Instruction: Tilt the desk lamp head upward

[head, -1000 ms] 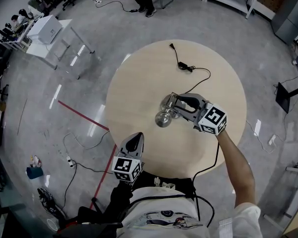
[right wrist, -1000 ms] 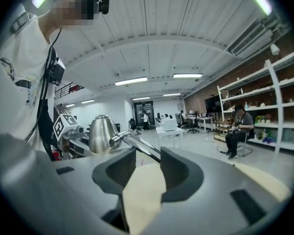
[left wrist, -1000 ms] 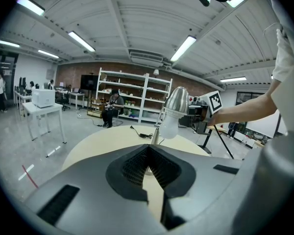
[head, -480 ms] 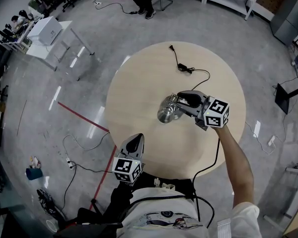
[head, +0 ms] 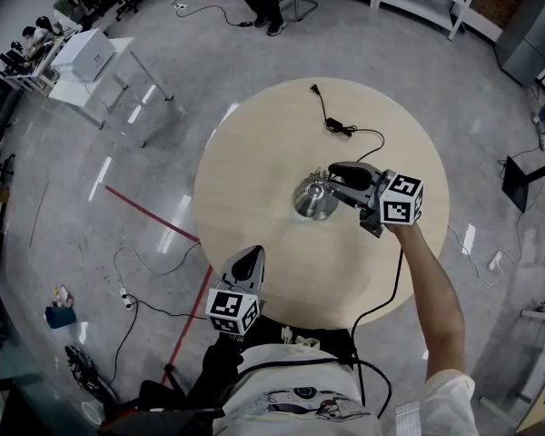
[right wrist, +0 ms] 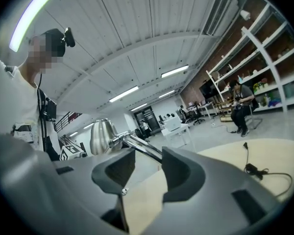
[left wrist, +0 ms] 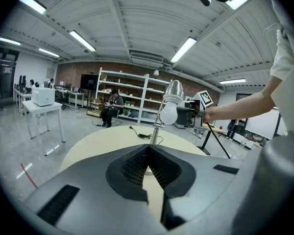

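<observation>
No words, numbers or brands are legible. White cubes [head: 400, 200] on the left gripper [head: 247, 252] and right gripper [head: 334, 176] bear only black square patterns.

The desk lamp [head: 314, 198] stands right of centre on the counter [head: 250, 166], its cord [head: 343, 126] trailing across the far side; the left half and near rim lie open.

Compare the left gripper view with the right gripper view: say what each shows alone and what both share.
Left gripper view only: the bulb, the person's forearm reaching toward it, and the left gripper with its jaws together. Right gripper view only: the lamp's rods crossing the gap between the jaws of the right gripper, which have just been opening and don't press on them. Both: the metal shade, round table, black cord and shelves.
</observation>
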### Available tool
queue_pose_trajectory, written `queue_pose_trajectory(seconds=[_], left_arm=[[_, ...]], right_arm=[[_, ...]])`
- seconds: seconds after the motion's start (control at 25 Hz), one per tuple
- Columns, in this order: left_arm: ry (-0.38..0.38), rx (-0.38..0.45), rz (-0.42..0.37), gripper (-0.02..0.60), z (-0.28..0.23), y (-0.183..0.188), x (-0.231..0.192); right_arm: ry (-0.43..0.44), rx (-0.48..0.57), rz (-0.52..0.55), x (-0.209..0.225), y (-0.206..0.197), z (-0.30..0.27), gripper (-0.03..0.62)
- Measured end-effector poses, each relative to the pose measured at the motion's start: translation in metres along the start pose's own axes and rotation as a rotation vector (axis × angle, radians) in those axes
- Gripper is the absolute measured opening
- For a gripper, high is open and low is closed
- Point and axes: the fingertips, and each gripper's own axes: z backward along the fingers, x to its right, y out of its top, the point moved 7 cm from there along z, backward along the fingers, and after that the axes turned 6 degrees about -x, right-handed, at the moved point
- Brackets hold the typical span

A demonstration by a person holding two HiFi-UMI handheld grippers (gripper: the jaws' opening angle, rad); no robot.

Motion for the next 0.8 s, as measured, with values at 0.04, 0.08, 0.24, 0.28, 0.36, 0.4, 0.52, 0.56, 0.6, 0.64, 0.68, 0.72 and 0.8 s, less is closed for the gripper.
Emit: queue_pose_trajectory(seconds=[0.04,0.08,0.24,0.28,0.36,0.4,0.52,0.56,0.6,0.64,0.68,0.72,0.8], left_arm=[[-0.001,0.0,0.0,-0.008,0.001,-0.001,0.0],[-0.001,0.001,0.0,-0.008,0.001,-0.001,0.0],[0.0,0.002,0.001,-0.008,0.006,-0.006,-0.001],[0.002,0.001,0.001,-0.008,0.007,-0.007,-0.001],[0.004,0.001,0.001,-0.008,0.008,-0.009,0.0],[0.006,0.001,0.002,-0.008,0.008,-0.009,0.0],[0.007,-0.001,0.005,-0.008,0.008,-0.01,0.002],[0.006,0.0,0.006,-0.008,0.009,-0.013,0.001],[0.006,0.0,0.006,-0.008,0.013,-0.017,0.0],[0.005,0.0,0.005,-0.008,0.016,-0.021,-0.002],[0.004,-0.001,0.005,-0.008,0.017,-0.022,-0.003],[0.003,-0.003,0.005,-0.008,0.016,-0.021,-0.002],[0.005,-0.007,0.006,-0.008,0.008,-0.011,0.001]], right_arm=[[0.002,0.0,-0.008,0.001,0.0,0.0,0.153],[0.005,-0.002,-0.014,0.002,0.001,0.0,0.153],[0.018,-0.009,-0.042,0.004,0.002,0.0,0.155],[0.02,-0.008,-0.053,0.006,0.002,0.001,0.155],[0.027,-0.007,-0.078,0.01,0.004,0.004,0.156],[0.03,-0.006,-0.09,0.012,0.005,0.005,0.156],[0.039,0.001,-0.121,0.017,0.008,0.008,0.159],[0.042,0.005,-0.131,0.017,0.007,0.007,0.16],[0.046,0.008,-0.141,0.015,0.004,0.005,0.16],[0.05,0.009,-0.151,0.013,0.002,0.004,0.161],[0.055,0.009,-0.159,0.013,0.001,0.003,0.161],[0.059,0.011,-0.168,0.016,0.003,0.004,0.161],[0.064,0.021,-0.19,0.028,0.012,0.011,0.163]])
